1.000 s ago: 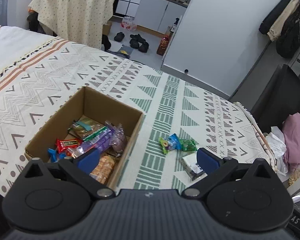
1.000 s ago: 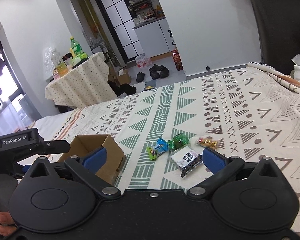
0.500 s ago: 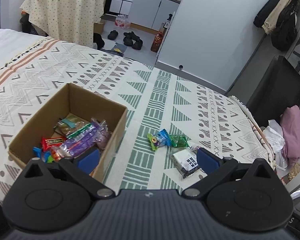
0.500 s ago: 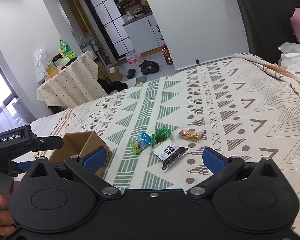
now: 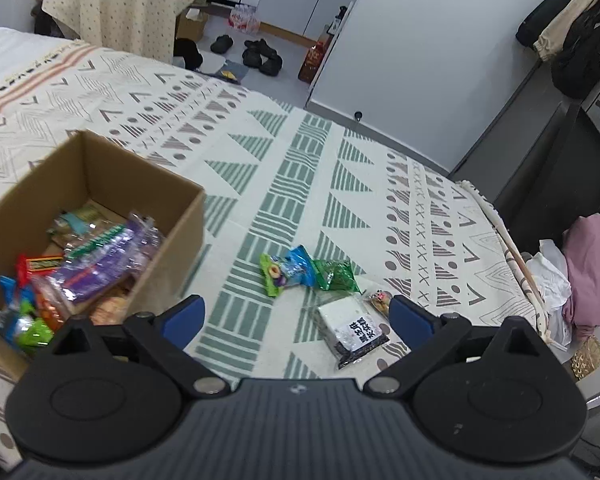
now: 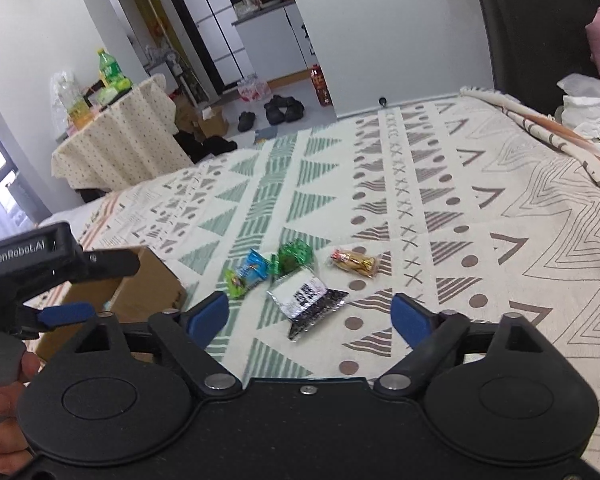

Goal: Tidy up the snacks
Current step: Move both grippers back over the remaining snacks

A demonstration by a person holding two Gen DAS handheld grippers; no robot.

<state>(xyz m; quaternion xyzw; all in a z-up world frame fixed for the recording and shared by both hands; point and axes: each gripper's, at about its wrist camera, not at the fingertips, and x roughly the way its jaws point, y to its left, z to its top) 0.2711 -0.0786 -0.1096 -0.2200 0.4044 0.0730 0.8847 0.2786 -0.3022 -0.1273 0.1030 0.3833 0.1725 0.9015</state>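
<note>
The cardboard box [image 5: 100, 184] sits on the patterned bedspread [image 5: 300, 184] at the 9 o'clock side of the left wrist view and holds assorted wrapped snacks, among them a purple packet [image 5: 100, 264] and a red bar [image 5: 40, 264]; their print is too small to read. The left gripper [image 5: 296, 316] stands wide, its jaws having just closed slightly, with nothing pressed between the blue pads. Ahead of it, toward 12 o'clock, four loose snacks lie clustered on the bedspread: a blue-and-green packet [image 5: 286, 274], a green packet [image 5: 336, 276] touching it, a black-and-white packet [image 5: 354, 330] bearing a white label with black Chinese characters, and a small clear-wrapped golden snack [image 5: 380, 299] just beside the right pad. In the right wrist view, the body of the left gripper at 9 o'clock carries the lettering "GenRobot.AI". The right gripper [image 6: 310, 316] is apart, jaws having just been closing, with the black-and-white packet lying between the pads, untouched. The golden snack lies at 1 o'clock of that packet.
</note>
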